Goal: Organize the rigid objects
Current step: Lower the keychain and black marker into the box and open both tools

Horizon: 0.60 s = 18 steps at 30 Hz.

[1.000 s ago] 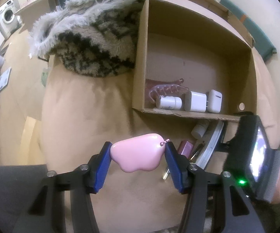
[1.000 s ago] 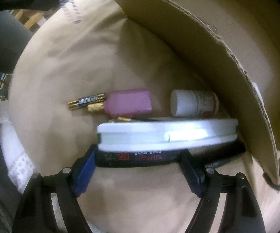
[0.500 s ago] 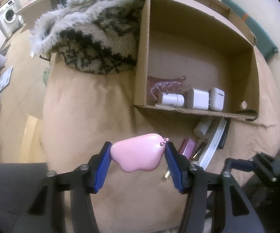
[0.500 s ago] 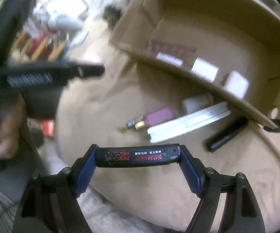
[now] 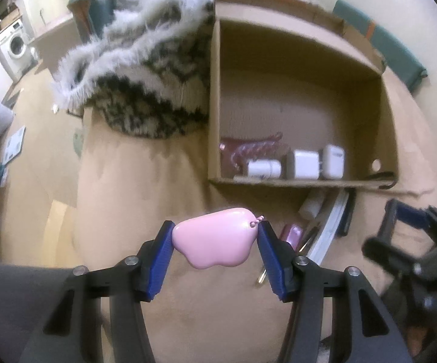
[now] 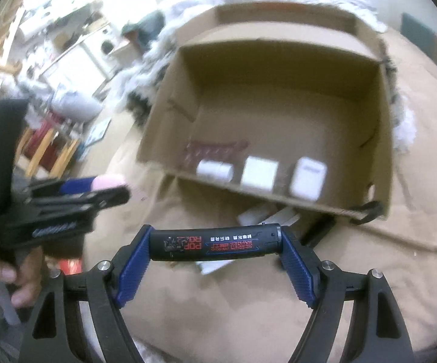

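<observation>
My left gripper [image 5: 215, 243] is shut on a pink cloud-shaped case [image 5: 213, 243], held above the beige cover in front of the cardboard box [image 5: 213, 106]. My right gripper [image 6: 215, 242] is shut on a black tube with red print [image 6: 215, 242], held crosswise in front of the box [image 6: 383, 139]. In the box lie a dark red hair claw [image 5: 248, 149], a white bottle [image 5: 263, 169] and two white chargers [image 5: 304, 165]. Outside its front wall lie a white bottle [image 5: 312, 207], a white flat item [image 5: 329, 233], a pink block [image 5: 292, 233] and a black tube [image 5: 347, 214].
A furry black-and-white blanket [image 5: 139, 69] lies left of the box. The right gripper shows at the left wrist view's right edge [image 5: 400, 236]; the left gripper and a hand show at the right wrist view's left [image 6: 61, 208]. The beige cover [image 5: 145, 187] drops off at left to the floor.
My right gripper has lifted the black tube off the cover beside the white flat item and pulled back and up, now facing the box's opening. My left gripper holds the pink case nearly still.
</observation>
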Motion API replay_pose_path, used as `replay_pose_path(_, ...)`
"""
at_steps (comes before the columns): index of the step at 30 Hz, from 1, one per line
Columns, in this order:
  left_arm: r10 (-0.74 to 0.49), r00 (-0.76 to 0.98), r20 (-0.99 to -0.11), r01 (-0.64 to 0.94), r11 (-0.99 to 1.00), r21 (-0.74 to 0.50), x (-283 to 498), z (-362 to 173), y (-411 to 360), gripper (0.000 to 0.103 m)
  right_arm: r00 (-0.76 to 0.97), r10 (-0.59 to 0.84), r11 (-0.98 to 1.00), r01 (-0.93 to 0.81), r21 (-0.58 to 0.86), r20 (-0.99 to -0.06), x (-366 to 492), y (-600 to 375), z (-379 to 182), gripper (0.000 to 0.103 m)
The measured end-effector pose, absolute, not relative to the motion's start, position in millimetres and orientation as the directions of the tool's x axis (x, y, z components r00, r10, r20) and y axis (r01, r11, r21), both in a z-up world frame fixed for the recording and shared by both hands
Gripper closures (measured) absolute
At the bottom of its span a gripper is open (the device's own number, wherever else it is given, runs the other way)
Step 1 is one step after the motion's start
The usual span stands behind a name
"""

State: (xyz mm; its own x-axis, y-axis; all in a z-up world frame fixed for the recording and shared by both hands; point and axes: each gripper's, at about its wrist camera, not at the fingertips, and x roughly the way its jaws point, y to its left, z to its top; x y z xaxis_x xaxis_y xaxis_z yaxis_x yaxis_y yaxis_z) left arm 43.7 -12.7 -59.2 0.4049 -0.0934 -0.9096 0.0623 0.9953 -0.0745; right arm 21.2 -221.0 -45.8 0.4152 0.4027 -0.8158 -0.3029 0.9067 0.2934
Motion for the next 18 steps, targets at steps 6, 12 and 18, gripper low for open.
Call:
replay_pose_path(6,-0.103,0.478,-0.872,0.079,0.994,-0.074,54.0,-29.4,-21.7,0.052,0.5,0.372,0.928,-0.233,0.292,-0.782,38.6,-243.2,-30.9,0.017)
replay_pose_path(12,-0.104,0.534,-0.839,0.125,0.991,-0.043,82.1,-5.7,-42.6,0.052,0.538,0.346,0.938,-0.189,0.289,-0.769,68.7,-259.5,-25.3,0.017)
replay_pose_path(18,-0.103,0.54,-0.835,0.149,0.988,-0.026,114.1,-2.5,-59.6,0.052,0.544,0.348,0.937,-0.197,0.287,-0.764,101.0,-262.2,-25.0,0.017)
